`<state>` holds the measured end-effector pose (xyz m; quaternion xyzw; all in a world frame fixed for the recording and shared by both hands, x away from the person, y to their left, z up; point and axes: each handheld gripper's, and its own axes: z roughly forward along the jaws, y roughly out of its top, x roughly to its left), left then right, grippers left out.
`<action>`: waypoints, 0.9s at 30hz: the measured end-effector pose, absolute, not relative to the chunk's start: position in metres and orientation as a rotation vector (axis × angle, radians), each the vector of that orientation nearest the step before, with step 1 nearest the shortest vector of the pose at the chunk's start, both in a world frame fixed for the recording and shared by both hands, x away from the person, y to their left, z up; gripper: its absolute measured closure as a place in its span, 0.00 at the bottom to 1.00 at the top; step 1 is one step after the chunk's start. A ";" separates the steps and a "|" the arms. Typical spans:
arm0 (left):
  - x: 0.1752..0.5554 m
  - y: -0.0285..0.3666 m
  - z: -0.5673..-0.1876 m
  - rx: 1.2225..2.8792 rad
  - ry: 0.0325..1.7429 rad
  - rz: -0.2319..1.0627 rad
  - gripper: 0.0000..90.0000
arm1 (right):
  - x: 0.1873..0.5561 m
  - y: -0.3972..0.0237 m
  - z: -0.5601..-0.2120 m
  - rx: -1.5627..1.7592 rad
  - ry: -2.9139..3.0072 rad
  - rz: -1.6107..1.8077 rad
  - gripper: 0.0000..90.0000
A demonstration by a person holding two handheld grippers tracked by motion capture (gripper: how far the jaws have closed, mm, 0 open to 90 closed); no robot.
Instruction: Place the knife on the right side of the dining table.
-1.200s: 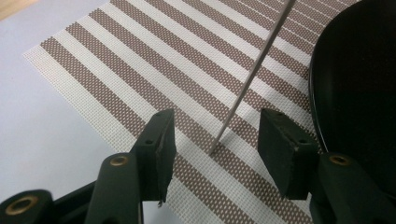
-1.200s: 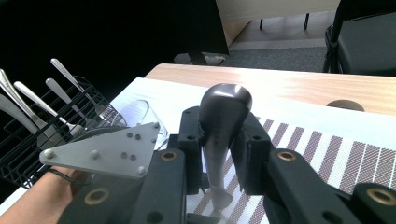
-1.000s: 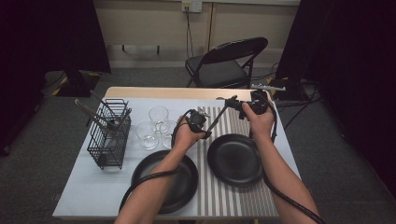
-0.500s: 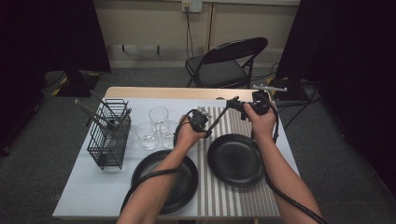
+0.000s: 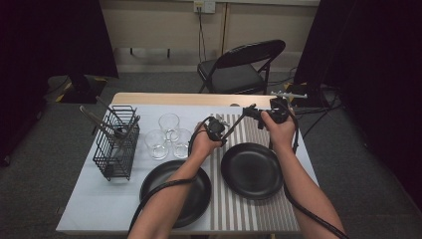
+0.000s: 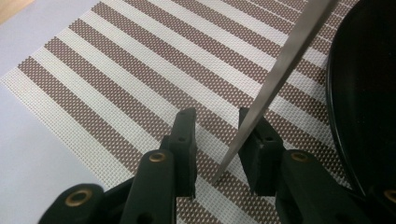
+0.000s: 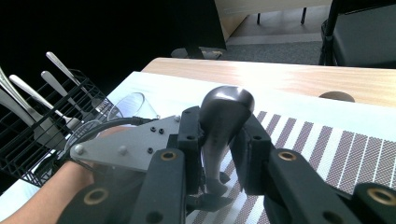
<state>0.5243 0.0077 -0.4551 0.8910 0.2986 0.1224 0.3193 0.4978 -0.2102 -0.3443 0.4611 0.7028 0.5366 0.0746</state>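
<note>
Two black plates sit on the counter [image 5: 89, 199], one [image 5: 175, 191] on the pale cloth and one [image 5: 251, 170] on the striped mat [image 6: 140, 79]. A wire basket [image 5: 118, 144] of cutlery and three glasses [image 5: 169, 134] stand at the left. A spoon [image 7: 223, 122] hangs in the air between both hands, above the mat. The right tongs [image 7: 218, 140] are clamped on its bowl end. Its thin handle [image 6: 275, 74] slants down between the jaws of the left tongs [image 6: 217, 140], resting against one jaw with a gap at the other. Those jaws have just been closing but do not yet pinch it.
</note>
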 end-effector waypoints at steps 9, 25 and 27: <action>0.524 0.006 -0.457 2.360 0.739 0.316 0.87 | 0.497 -0.211 -0.345 1.390 2.106 1.607 0.83; 0.522 0.003 -0.456 2.411 0.655 0.376 0.95 | 0.496 -0.210 -0.345 1.387 2.104 1.600 0.83; 0.522 0.003 -0.456 2.417 0.646 0.381 0.95 | 0.496 -0.210 -0.345 1.388 2.101 1.598 0.83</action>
